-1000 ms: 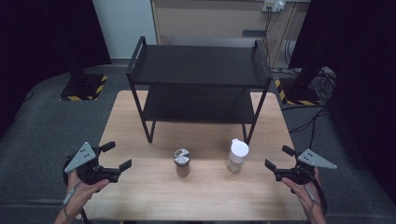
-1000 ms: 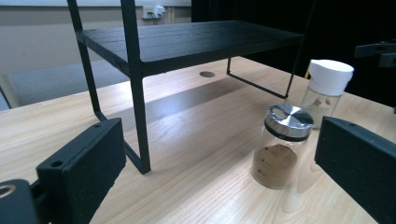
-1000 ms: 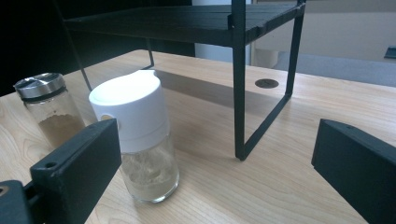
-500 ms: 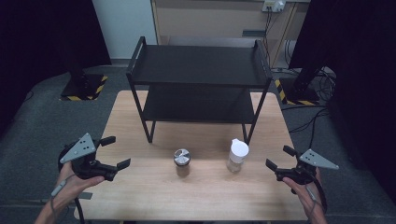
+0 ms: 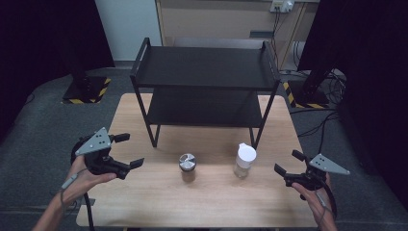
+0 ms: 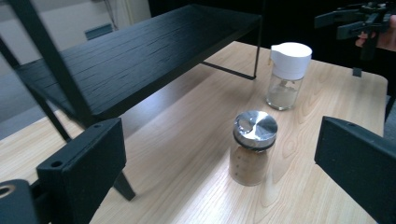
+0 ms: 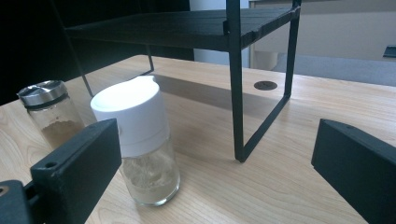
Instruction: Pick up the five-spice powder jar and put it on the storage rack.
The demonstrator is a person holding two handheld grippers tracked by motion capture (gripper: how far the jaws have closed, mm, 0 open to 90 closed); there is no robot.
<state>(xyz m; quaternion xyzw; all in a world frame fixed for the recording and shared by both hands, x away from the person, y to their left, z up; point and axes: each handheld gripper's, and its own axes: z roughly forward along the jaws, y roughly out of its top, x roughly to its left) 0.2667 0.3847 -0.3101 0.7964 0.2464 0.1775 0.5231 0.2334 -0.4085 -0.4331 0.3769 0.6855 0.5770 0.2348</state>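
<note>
Near the front middle of the wooden table (image 5: 211, 202) stand two small jars. One is glass with a silver lid (image 5: 187, 167) (image 6: 252, 147) (image 7: 50, 114) and holds brown powder. The other has a white cap (image 5: 244, 160) (image 6: 288, 74) (image 7: 142, 149) and pale powder, and stands to its right. My left gripper (image 5: 130, 150) hovers open at the table's left edge, aimed at the silver-lidded jar, with nothing between its jaws. My right gripper (image 5: 287, 161) is open at the right edge, empty, facing the white-capped jar. It also appears far off in the left gripper view (image 6: 355, 21).
A black two-tier metal rack (image 5: 204, 82) (image 6: 140, 56) (image 7: 238, 93) takes up the back half of the table, with both shelves bare. Its front legs stand just behind the jars. Dark floor and cables surround the table.
My left gripper has moved a little forward and inward toward the table. The right gripper and both jars have stayed where they were.
</note>
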